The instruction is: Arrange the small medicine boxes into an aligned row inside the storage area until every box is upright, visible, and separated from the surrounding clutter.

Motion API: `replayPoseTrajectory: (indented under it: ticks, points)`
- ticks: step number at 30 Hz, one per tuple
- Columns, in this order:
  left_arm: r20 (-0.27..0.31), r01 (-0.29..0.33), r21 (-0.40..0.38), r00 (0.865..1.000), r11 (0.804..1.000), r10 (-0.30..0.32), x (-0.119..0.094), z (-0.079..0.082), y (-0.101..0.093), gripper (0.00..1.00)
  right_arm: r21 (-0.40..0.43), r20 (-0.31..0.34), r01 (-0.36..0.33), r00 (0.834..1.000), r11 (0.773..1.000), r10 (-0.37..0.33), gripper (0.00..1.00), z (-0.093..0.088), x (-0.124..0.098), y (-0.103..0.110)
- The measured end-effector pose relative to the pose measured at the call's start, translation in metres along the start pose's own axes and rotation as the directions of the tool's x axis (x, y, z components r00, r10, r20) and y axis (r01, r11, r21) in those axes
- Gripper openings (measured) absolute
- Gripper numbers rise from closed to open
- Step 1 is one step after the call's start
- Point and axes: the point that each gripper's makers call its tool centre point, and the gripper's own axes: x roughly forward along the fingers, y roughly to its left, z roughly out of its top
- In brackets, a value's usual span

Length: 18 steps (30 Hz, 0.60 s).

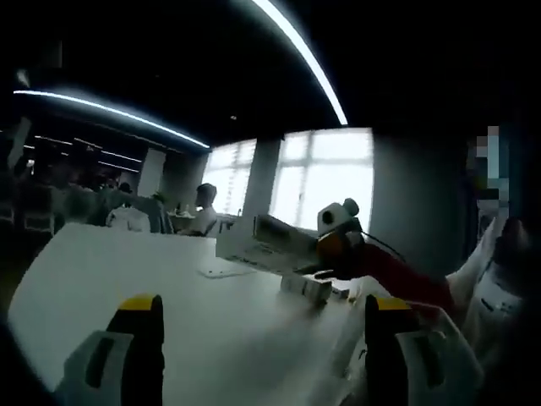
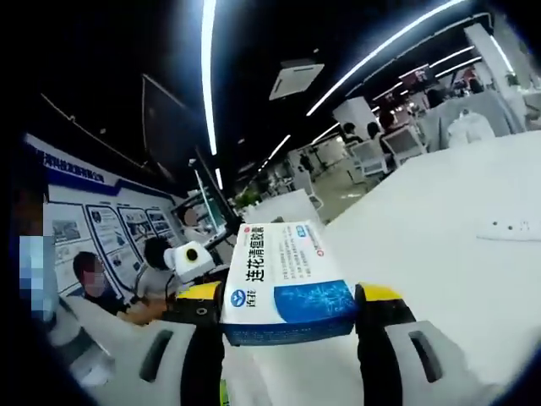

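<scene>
1. A white and blue cardboard medicine box with Chinese lettering (image 2: 286,288) rides lifted above the white table (image 2: 439,245), clamped between the yellow-tipped jaws of the right gripper (image 2: 292,315). By the look of it, it is being carried towards wherever the row is to be formed.

2. The box lies flat in the grip, printed face up and long side pointing ahead. Held this way it would need turning before it could stand upright, as the task demands.

3. In the left gripper view the same box (image 1: 262,244) juts out from the right gripper (image 1: 314,254), held clear of the tabletop (image 1: 127,271). Just below and beside it, a small pale box (image 1: 306,288) rests on the table; its printing is too blurred to read.

4. The left gripper (image 1: 262,326) hangs over bare table with its jaws wide apart, nothing between them and nothing touched. It seems to be kept ready, perhaps to steady or square up a box once one is set down.

5. The right gripper's jaws are closed against the two long edges of the carried box, pressing squarely on both sides, so the hold looks secure.

6. A flat white outlet plate (image 2: 511,228) sits in the table well off to one side. The storage area itself cannot be made out in either view.

7. People sit at desks in the background of the office, under long ceiling strip lights.
</scene>
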Motion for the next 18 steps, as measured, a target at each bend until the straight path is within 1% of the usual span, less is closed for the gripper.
replayPoseTrajectory:
  ticks: [1, 4, 7, 11, 12, 15, 18]
  points:
    - [0.022, 0.007, -0.030, 1.000, 1.000, -0.007, 0.000, 0.003, -0.001, 0.99, 0.008, 0.009, -0.017, 1.000, 1.000, 0.017, 0.60, 0.001, 0.002, 0.005]
    - [0.054, 0.007, -0.070, 0.999, 0.998, -0.004, -0.003, 0.007, 0.001, 0.99, 0.007, 0.015, -0.032, 0.999, 0.999, 0.032, 0.60, 0.000, 0.008, 0.012]
    - [0.063, 0.002, -0.084, 0.998, 0.996, 0.003, -0.004, 0.008, 0.003, 0.99, 0.003, 0.020, -0.035, 0.999, 0.999, 0.035, 0.60, 0.000, 0.014, 0.015]
    - [0.065, -0.006, -0.115, 0.998, 0.993, 0.014, -0.003, 0.006, 0.006, 0.99, -0.018, 0.049, -0.041, 0.998, 0.999, 0.042, 0.60, 0.002, 0.023, 0.025]
    - [0.066, -0.003, -0.123, 0.998, 0.992, 0.012, -0.003, 0.005, 0.005, 0.97, -0.020, 0.050, -0.041, 0.998, 0.999, 0.042, 0.60, 0.002, 0.024, 0.026]
    - [0.087, 0.033, -0.192, 0.996, 0.981, -0.017, -0.001, 0.006, 0.000, 0.92, -0.054, 0.048, -0.048, 0.998, 0.997, 0.051, 0.60, 0.000, 0.034, 0.036]
    - [0.100, 0.059, -0.223, 0.994, 0.973, -0.038, -0.001, 0.007, -0.003, 0.86, -0.075, 0.055, -0.056, 0.997, 0.996, 0.061, 0.60, 0.000, 0.039, 0.045]
